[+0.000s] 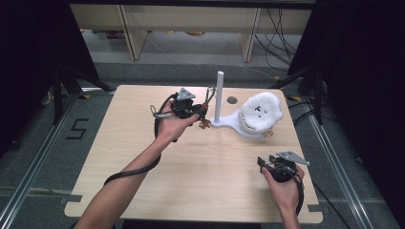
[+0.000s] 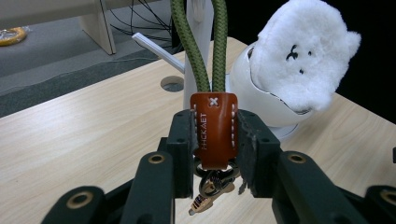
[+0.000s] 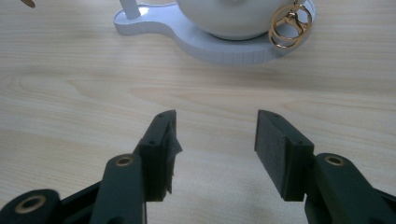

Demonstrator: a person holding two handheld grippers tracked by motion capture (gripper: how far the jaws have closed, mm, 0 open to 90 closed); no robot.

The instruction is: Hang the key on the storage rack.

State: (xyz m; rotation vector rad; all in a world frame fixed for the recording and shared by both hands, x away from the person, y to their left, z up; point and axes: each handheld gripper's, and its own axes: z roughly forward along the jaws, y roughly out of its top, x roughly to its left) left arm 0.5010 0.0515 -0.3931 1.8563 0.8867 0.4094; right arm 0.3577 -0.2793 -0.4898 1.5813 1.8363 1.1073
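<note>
From my station, working left to right across the counter (image 1: 143,157): my left tool (image 1: 199,116) sits up near the far middle, its jaws clamped on the brown leather tab (image 2: 214,128) of a key strap whose olive-green cord loop (image 2: 200,44) rises between the jaws toward the camera top in the left gripper view. Below the tab hangs a small brass clasp (image 2: 208,193), clear of the wood as far as I can tell. Just right of that tool stands one white post (image 1: 219,95), upright, on a flat white base (image 1: 228,123); in the left gripper view the cord loop crosses directly in front of the post, so the post is what stands nearest in the strap's way. One round hole (image 1: 232,100) is cut in the counter just behind the base. Further right, on the wider end of the same base, sits one white bowl-shaped holder (image 2: 261,100) with a fluffy white plush face (image 1: 261,110) resting tilted in it. In the right gripper view I count two gold rings (image 3: 288,25) lying joined against the base rim, touching the holder's lower side. Nearest me at right, my right tool (image 1: 265,162) rests low over bare wood, well apart from the base, jaws spread wide with nothing between them. Count: one strap, one post, one base, one plush, two rings, two tools. Beyond the counter, grey floor with loose cables and pale furniture legs.
</note>
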